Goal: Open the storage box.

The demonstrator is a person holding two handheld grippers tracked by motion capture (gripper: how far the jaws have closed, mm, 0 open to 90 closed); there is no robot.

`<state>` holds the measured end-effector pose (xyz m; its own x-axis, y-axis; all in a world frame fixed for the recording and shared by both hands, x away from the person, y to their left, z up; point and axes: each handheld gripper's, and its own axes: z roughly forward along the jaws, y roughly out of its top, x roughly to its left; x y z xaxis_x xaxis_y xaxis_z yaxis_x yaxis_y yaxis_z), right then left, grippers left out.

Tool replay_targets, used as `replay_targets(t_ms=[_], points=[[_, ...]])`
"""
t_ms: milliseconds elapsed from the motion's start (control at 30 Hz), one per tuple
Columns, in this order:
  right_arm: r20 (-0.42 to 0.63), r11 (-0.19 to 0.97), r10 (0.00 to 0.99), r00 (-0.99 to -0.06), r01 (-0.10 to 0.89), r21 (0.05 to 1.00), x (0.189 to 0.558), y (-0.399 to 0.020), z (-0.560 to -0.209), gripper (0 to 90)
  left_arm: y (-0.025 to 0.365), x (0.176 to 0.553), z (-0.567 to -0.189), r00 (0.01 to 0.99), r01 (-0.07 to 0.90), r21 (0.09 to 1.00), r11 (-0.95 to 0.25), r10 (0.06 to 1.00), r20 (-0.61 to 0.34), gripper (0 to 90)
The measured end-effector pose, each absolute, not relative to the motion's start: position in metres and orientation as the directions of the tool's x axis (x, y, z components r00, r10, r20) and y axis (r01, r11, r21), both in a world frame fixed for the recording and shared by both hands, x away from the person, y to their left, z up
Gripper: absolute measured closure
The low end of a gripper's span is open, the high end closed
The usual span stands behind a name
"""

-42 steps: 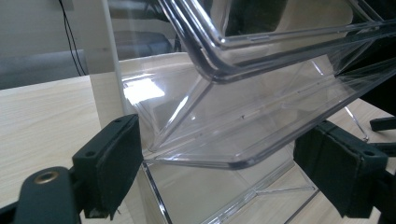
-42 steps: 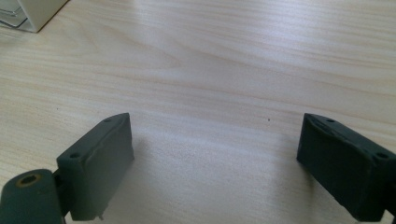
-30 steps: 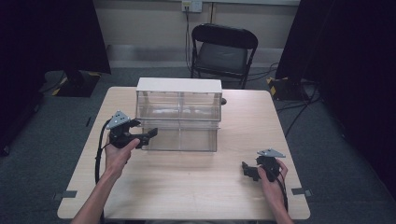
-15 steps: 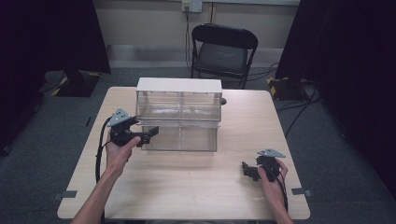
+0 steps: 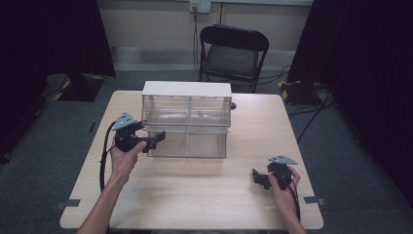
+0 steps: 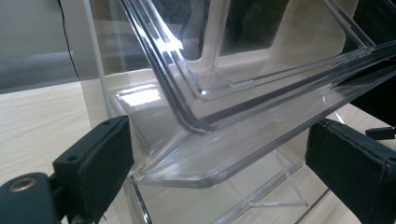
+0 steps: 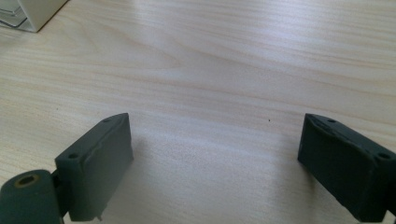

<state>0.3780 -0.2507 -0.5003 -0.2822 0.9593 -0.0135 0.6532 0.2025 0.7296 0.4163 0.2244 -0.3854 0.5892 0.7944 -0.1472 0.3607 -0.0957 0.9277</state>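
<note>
Item one: we record a clear plastic drawer unit [image 5: 186,119] with a white top, standing upright near the middle of the wooden worktop [image 5: 195,195], toward its far side. Its long axis runs left to right across the worktop, and its drawer fronts face the person's edge. In the left gripper view a transparent drawer [image 6: 243,107] sits tilted between the jaws, its front lip low and close to the camera.

Item two: the left tongs [image 5: 155,140] sit at the unit's lower left front corner, held in the left hand [image 5: 124,158]. We see them spread wide, one jaw on either side of the clear drawer edge (whether either pad touches the plastic we cannot tell).

Item three: the right tongs [image 5: 257,176] rest low over the worktop near its right front corner, well apart from the unit, in the right hand [image 5: 285,187]. Their jaws stand wide with bare wood between them.

Item four: a black folding chair [image 5: 233,53] stands beyond the worktop's far edge.
</note>
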Motion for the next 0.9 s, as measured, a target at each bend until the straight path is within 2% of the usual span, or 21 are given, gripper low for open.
replay_targets(t_ms=[900], points=[[-0.014,0.203,0.959,-0.282,0.653,0.730,0.3780,-0.2507,-0.5003,9.3,0.2249,0.4160,-0.3845,0.587,0.370,0.924,-0.098,0.795,-0.151,8.5]])
